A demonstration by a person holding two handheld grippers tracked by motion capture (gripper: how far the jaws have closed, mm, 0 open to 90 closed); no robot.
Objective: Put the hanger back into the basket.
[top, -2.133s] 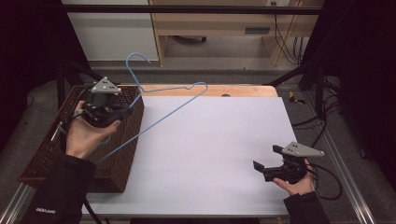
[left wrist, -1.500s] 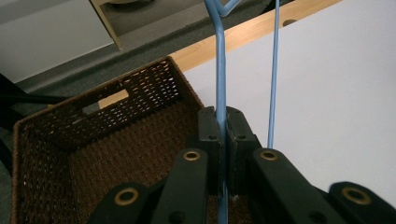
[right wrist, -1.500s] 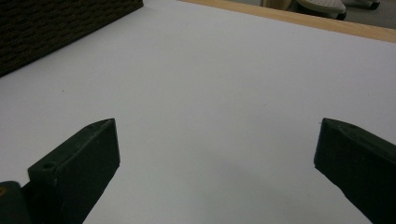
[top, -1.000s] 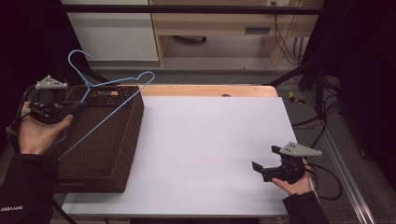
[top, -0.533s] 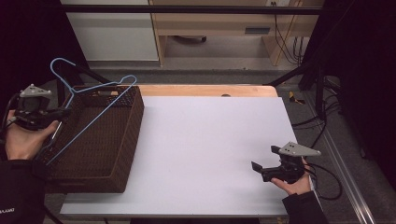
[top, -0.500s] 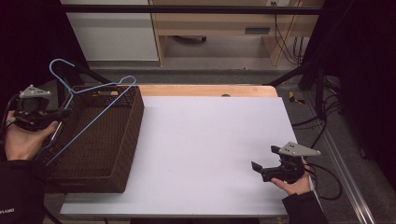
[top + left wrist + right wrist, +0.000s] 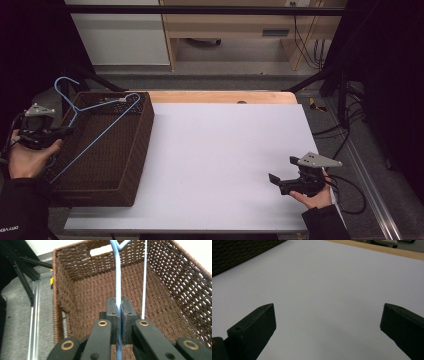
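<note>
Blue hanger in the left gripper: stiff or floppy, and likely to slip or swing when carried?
The blue hanger is thin wire that keeps its triangle shape over the basket, so probably stiff and light. The left gripper pinches one thin strand, so it may pivot or swing there.

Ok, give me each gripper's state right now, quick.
Left gripper: closed on the blue wire hanger, over the brown wicker basket.
Right gripper: open, nothing between the jaws, above the white tabletop.

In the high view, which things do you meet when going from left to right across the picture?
left gripper → blue hanger → brown wicker basket → white table top → right gripper
</note>
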